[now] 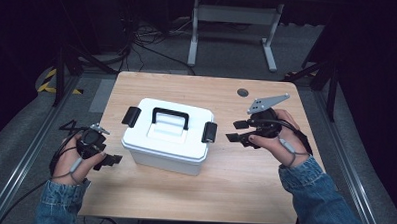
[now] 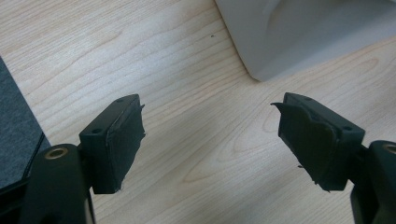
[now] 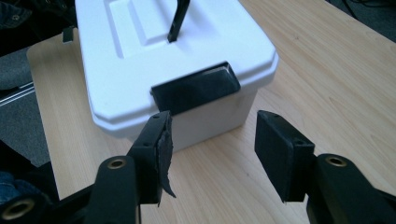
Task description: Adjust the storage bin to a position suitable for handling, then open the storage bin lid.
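While the white box sits mid-bench, lid latched, the left gripper and right gripper flank it, both spread wide and empty.

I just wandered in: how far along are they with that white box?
Nothing looks done: the white plastic box sits shut, both black side latches down, handle flat. In hand: the open right tool nears one latch, and the open left tool waits beside the box. Unlatching and lifting the lid likely remain.
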{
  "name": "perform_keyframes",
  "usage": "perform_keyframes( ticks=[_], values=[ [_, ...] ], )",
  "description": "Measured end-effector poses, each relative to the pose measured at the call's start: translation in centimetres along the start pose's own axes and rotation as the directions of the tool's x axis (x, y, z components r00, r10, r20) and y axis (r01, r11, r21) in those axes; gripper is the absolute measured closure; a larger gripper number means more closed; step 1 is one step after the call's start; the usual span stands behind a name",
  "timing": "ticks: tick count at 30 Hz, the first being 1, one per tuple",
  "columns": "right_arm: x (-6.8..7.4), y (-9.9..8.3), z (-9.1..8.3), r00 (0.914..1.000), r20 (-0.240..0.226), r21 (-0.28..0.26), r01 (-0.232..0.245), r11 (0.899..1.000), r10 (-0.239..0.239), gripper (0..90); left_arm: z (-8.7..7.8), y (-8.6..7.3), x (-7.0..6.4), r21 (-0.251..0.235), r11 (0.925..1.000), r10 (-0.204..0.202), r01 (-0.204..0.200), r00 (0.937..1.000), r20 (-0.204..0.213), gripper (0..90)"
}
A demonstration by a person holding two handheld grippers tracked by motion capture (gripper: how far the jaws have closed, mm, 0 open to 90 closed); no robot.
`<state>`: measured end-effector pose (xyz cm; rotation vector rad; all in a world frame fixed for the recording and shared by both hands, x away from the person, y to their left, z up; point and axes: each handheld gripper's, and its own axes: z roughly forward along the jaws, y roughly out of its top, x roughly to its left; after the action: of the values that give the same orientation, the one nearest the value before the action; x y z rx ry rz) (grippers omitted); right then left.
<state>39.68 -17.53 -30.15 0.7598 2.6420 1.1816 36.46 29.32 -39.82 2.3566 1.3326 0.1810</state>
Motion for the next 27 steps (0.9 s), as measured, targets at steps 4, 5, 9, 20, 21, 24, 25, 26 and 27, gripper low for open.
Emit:
perform_keyframes(
  ticks=[4,5,9,20,21,24,25,26,27],
  values=[
    [0.2,1.3,0.7,0.9999,-0.012,-0.007,0.012,1.000,-0.012,47.1,0.0,0.1,0.0,0.001,1.0000,0.005,-0.005,1.0000,-0.001,23.2],
    [0.3,1.6,0.9,0.9998,-0.014,-0.008,0.012,1.000,-0.013,47.0,0.0,0.1,0.0,0.001,1.0000,0.005,-0.005,1.0000,-0.001,23.1],
    [0.4,2.6,1.7,0.9996,-0.023,-0.016,0.014,1.000,-0.015,46.0,0.0,0.1,0.0,0.000,1.0000,0.006,-0.006,1.0000,0.000,23.2],
    [0.2,5.3,5.3,0.9990,-0.043,-0.013,0.014,1.000,-0.014,44.6,0.0,0.1,0.1,-0.002,1.0000,0.005,-0.005,1.0000,-0.003,23.2],
    [0.2,5.4,5.5,0.9990,-0.043,-0.011,0.010,1.000,-0.010,44.6,0.1,0.1,0.1,-0.001,1.0000,0.001,-0.001,1.0000,0.003,23.1],
    [-0.1,5.8,6.5,0.9987,-0.051,-0.004,0.002,1.000,-0.002,44.2,0.0,0.1,0.1,-0.001,1.0000,0.002,-0.002,1.0000,0.005,23.2],
    [-0.1,6.0,6.9,0.9987,-0.052,0.000,-0.002,1.000,0.002,44.0,0.0,0.1,0.1,-0.004,1.0000,0.002,-0.001,1.0000,0.004,23.1],
    [-0.3,6.2,7.6,0.9989,-0.046,0.007,-0.005,1.000,0.005,43.4,0.0,0.1,0.1,-0.003,1.0000,0.000,0.000,1.0000,0.007,23.2],
    [-0.3,6.2,7.6,0.9989,-0.046,0.007,-0.005,1.000,0.005,43.4,0.0,0.1,0.1,-0.003,1.0000,0.000,0.000,1.0000,0.007,23.1]
  ],
)
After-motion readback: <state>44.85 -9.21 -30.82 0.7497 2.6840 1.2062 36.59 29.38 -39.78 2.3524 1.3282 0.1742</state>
